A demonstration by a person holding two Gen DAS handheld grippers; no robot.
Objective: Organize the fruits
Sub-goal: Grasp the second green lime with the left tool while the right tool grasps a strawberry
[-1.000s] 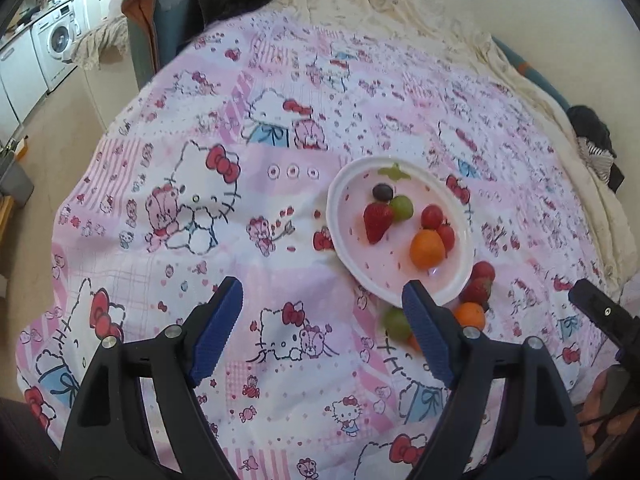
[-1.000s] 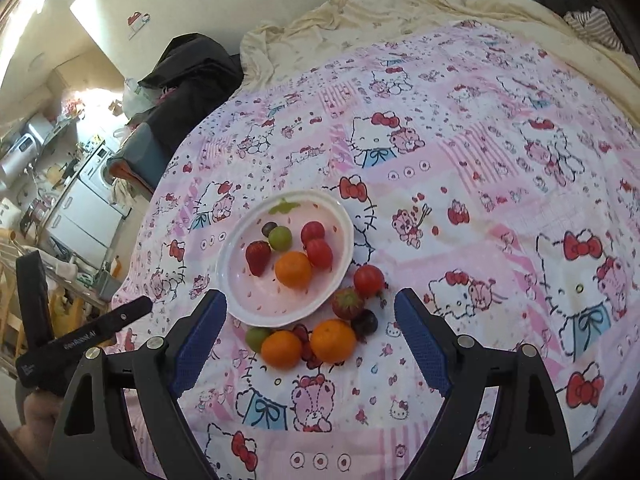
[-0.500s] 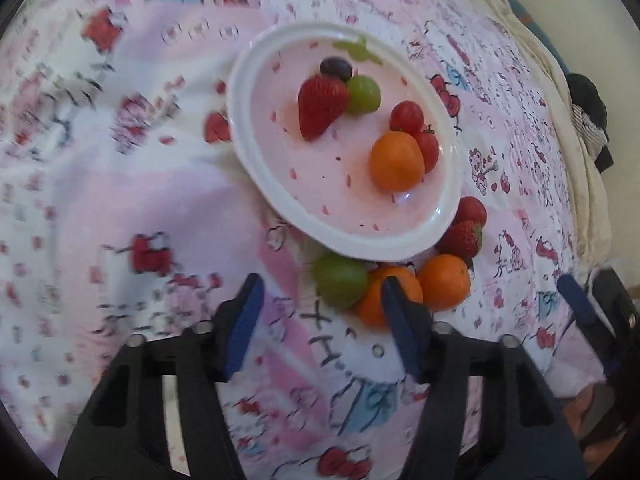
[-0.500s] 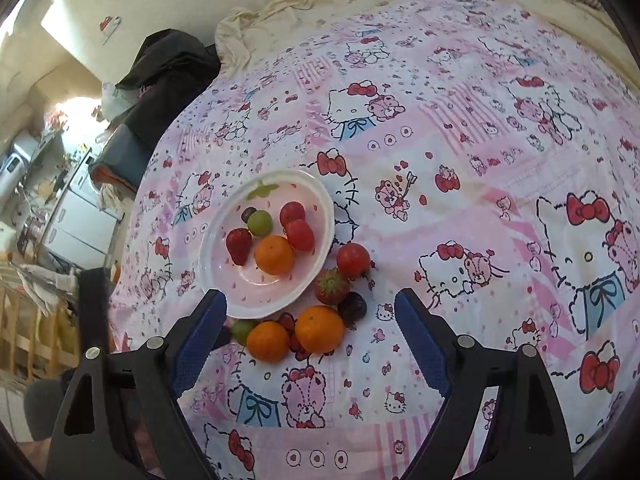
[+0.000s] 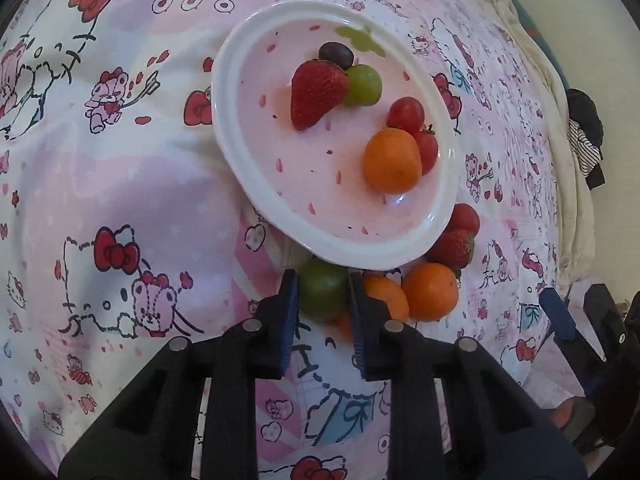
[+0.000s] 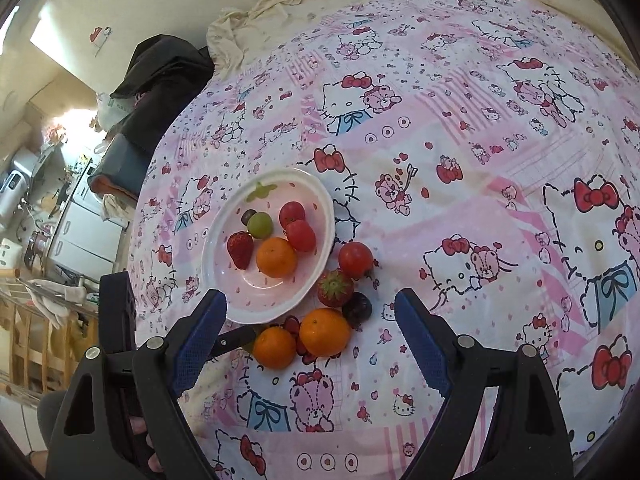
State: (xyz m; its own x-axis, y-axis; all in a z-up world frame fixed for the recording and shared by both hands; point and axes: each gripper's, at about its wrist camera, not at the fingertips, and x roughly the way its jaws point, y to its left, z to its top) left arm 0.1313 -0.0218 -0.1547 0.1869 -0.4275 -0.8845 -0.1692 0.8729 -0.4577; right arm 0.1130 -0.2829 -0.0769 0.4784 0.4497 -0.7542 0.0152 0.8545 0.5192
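A white plate on the Hello Kitty cloth holds a strawberry, a green grape, a dark grape, two cherry tomatoes and an orange. My left gripper is shut on a green grape just below the plate's near rim. Two oranges, a strawberry and a tomato lie beside it on the cloth. My right gripper is open above the loose fruits, empty. The plate shows there too.
The pink patterned cloth covers a bed. Dark clothing lies at the far edge. A cream sheet and a striped garment lie at the right. A kitchen area is beyond the bed.
My left gripper has dropped toward the near rim of the plate and closed on the green grape. My right gripper stays open and has shifted slightly closer.
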